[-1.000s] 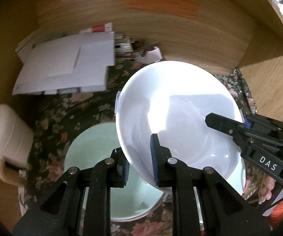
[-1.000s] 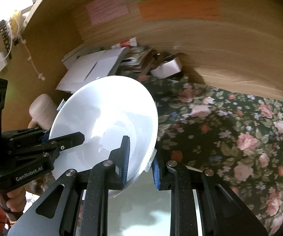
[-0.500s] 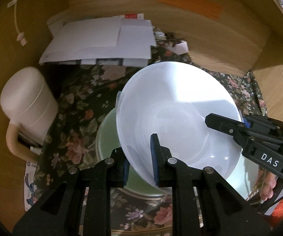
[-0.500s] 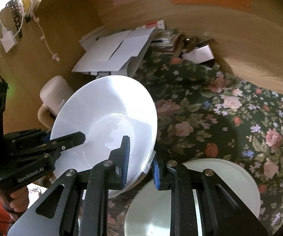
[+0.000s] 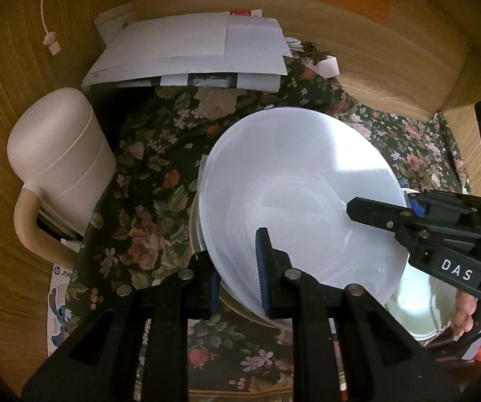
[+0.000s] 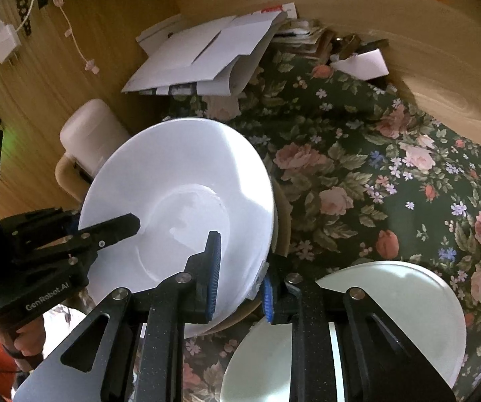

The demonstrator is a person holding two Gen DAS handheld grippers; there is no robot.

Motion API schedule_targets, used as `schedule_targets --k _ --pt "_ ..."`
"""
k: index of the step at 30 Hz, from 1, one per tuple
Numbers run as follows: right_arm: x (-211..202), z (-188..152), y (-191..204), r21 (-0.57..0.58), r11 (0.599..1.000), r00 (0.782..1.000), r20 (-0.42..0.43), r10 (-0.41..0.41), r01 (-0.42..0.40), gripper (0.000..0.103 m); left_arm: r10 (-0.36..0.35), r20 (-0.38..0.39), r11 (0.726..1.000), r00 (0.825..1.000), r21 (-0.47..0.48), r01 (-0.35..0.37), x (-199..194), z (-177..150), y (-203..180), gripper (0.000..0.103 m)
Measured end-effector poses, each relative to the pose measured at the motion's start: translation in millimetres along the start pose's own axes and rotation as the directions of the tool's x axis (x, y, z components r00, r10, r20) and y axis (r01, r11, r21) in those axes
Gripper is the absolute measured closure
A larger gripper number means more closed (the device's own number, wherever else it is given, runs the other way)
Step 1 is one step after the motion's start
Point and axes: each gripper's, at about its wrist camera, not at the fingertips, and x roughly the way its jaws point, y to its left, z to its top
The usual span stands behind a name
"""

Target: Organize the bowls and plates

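Left gripper [image 5: 238, 269] and right gripper [image 6: 240, 276], each clamped on opposite rims of the white bowl [image 5: 300, 194], fingers angled downward.

White bowl [image 5: 302, 197] now lower, clear of pale green plate [image 6: 391, 321].

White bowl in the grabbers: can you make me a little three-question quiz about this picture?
1. True or false: both grippers clamp the white bowl.
2. What lies under the dishes: A) floral cloth B) bare steel C) grass?
3. Fill in: the pale green plate lies to the bowl's ____ in the right wrist view.

Key: 1 true; 2 A; 3 right. The left gripper and right gripper grip opposite rims.
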Motion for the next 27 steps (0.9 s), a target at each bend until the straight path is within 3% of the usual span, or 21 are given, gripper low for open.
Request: schedule_targets --k 8,19,24,27 --pt "-9 3 2 -0.039 0.998 0.999 -0.001 -0.042 0.042 0.079 -0.024 -0.024 1.0 0.999 0.005 0.024 8 4 2 0.084" --pt "-22 3 4 -0.105 0.99 0.995 0.055 -0.088 0.093 0.072 0.007 -0.029 1.0 1.0 0.021 -0.006 15 8 -1 0.082" --pt "-27 3 -2 -0.068 0.994 0.993 0.081 -0.082 0.087 0.057 -0.006 -0.061 1.0 0.998 0.025 0.007 16 15 -8 0.066" --pt "-31 4 -3 -0.062 0.994 0.993 0.09 -0.08 0.086 0.055 -0.001 -0.066 0.999 0.998 0.033 0.003 15 18 -12 0.063"
